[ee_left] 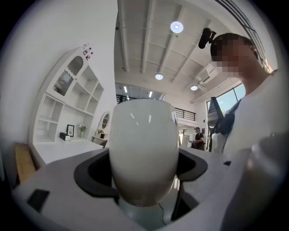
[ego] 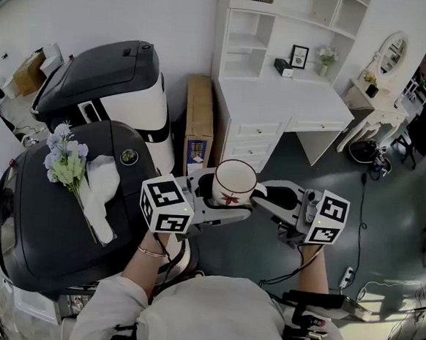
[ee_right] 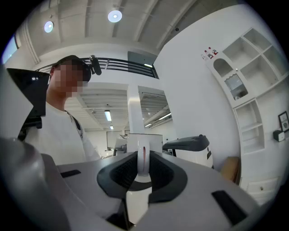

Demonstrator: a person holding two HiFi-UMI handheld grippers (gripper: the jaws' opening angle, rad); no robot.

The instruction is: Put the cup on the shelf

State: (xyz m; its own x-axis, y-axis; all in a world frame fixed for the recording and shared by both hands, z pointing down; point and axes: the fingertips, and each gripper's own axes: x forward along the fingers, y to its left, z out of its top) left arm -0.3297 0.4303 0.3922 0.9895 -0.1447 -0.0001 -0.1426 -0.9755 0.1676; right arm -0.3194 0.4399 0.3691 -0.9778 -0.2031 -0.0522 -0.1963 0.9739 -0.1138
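- Your left hand-held gripper (ego: 231, 195) (ee_left: 144, 173) points level with its jaws spread very wide. The cup (ego: 234, 180) (ee_left: 144, 149) stands upright between them, and both dark pads sit against its rounded sides.
- Your right hand-held gripper (ego: 264, 196) (ee_right: 142, 170) comes in from the other side, also level. Its jaws are almost together, pinched on the cup's thin handle (ee_right: 142, 155), which you see edge-on with a red streak down it.
- So you have both hand-held grippers on the cup at once, one on the body and one on the handle. The cup is off any surface, in the air in front of your chest and above the dark floor (ego: 385, 216).
- The cup's mouth faces up, and a small red motif (ego: 230, 198) shows on the side towards you.
- The white bench (ego: 277, 97) stands ahead of you, and the cup is well short of its front edge.
- The shelf (ego: 245, 58) rises from the bench's back edge, and a framed picture (ego: 299, 56) stands at that back edge.
- A cardboard box (ego: 199, 120) leans just beside the bench's left side.
- To your left, a bunch of flowers (ego: 67, 160) lies on a black-topped unit (ego: 40, 218).
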